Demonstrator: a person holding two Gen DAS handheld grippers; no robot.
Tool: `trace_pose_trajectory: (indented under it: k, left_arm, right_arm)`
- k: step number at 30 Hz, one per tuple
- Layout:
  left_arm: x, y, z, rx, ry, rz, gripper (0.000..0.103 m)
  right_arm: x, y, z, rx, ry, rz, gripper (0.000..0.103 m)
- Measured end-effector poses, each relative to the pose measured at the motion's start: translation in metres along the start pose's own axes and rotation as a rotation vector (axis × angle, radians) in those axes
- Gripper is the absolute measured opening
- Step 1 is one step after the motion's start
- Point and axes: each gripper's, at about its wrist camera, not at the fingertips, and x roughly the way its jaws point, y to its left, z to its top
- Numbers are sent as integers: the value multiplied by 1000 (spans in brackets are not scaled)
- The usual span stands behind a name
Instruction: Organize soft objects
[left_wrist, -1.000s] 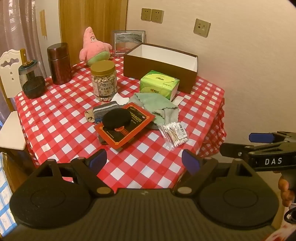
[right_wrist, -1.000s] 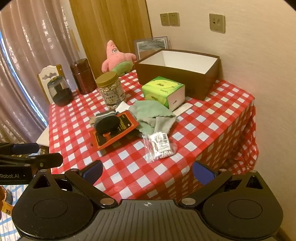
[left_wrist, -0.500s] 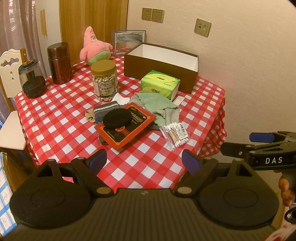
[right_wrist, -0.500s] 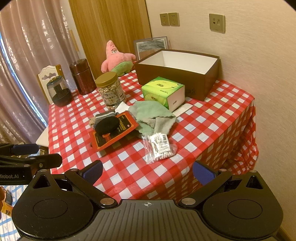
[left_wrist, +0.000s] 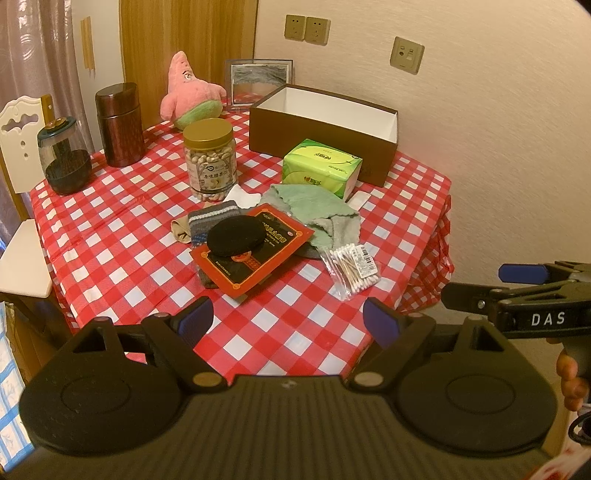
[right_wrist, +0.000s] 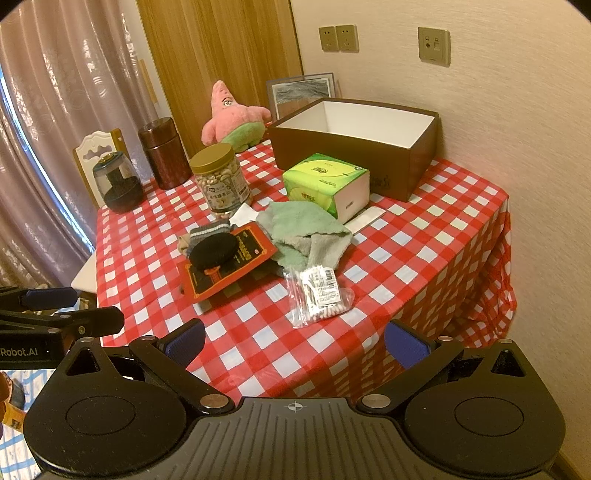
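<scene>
Checked tablecloth (left_wrist: 110, 240) bears the green cloth (left_wrist: 314, 210), well beyond both spread, empty claws (left_wrist: 288, 321) (right_wrist: 295, 341).

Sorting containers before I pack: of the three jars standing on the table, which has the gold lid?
The clear nut jar in the middle, beside the green tissue box. The brown canister is opaque; the grey-lidded glass jar holds something dark.
</scene>
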Motion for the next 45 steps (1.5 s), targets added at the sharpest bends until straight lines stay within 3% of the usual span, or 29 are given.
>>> trace_pose_trajectory:
  k: [45]
  left_arm:
    - [-2, 5, 0, -6, 11, 12, 87]
  right_arm:
    - [11, 2, 2, 2, 2, 3, 103]
